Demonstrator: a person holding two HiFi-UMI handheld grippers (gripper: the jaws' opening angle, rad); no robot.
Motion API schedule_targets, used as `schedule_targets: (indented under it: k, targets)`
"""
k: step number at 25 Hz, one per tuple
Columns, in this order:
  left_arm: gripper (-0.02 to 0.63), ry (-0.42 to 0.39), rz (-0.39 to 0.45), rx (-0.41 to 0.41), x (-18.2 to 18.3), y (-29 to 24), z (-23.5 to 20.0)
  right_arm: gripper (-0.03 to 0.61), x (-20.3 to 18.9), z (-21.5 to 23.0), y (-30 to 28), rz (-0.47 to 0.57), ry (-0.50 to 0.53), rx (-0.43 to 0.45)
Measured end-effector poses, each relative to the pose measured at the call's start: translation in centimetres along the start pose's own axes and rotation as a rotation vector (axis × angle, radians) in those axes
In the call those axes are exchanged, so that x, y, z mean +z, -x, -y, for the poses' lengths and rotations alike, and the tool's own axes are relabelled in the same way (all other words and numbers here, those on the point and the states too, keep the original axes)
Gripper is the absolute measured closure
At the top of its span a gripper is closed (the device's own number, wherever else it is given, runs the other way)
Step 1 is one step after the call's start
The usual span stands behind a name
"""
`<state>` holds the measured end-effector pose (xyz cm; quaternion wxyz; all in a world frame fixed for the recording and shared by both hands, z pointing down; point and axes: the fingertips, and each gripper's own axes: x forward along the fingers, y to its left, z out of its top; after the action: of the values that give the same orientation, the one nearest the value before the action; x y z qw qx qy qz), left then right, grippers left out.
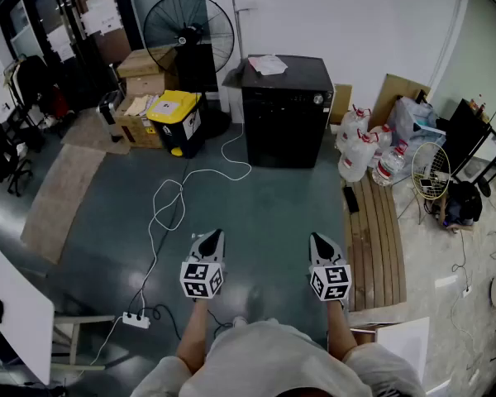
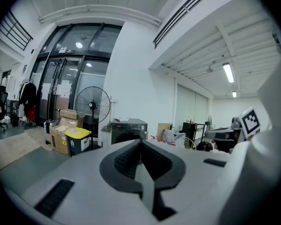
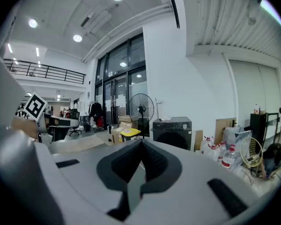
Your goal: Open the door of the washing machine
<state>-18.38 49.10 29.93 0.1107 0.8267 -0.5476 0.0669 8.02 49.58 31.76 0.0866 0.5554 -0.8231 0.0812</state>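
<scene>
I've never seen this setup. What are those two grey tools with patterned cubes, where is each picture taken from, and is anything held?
A person holds a two-jaw gripper in each hand: left gripper, right gripper. One picture comes from a head camera looking down; the other two from cameras riding on each gripper, looking along its jaws. Both grippers' jaws are together, holding nothing. Across the floor stands the black washing machine, with a fan, a yellow-lidded bin and water bottles nearby.

We hold the left gripper (image 1: 213,238) and right gripper (image 1: 318,241) side by side, well apart, in the lower middle of the head view. Our forearms (image 1: 193,331) reach forward. Both point ahead, tipped slightly down, fingers (image 2: 125,159) closed tip to tip.
</scene>
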Motion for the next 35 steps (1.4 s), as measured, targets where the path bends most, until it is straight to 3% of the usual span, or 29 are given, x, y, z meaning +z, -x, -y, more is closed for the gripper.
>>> schedule_targets:
  k: [24,35]
  targets:
    - [0.603,-0.006,-0.016,0.039,-1.1,-2.5,4.3,0.580,-1.2,4.2,0.4,-0.010,0.042,0.015]
    - [0.603,-0.002,-0.039,0.020,-1.5,-8.1,2.4,0.578,-1.3,6.4,-4.6,-0.016,0.048,0.005]
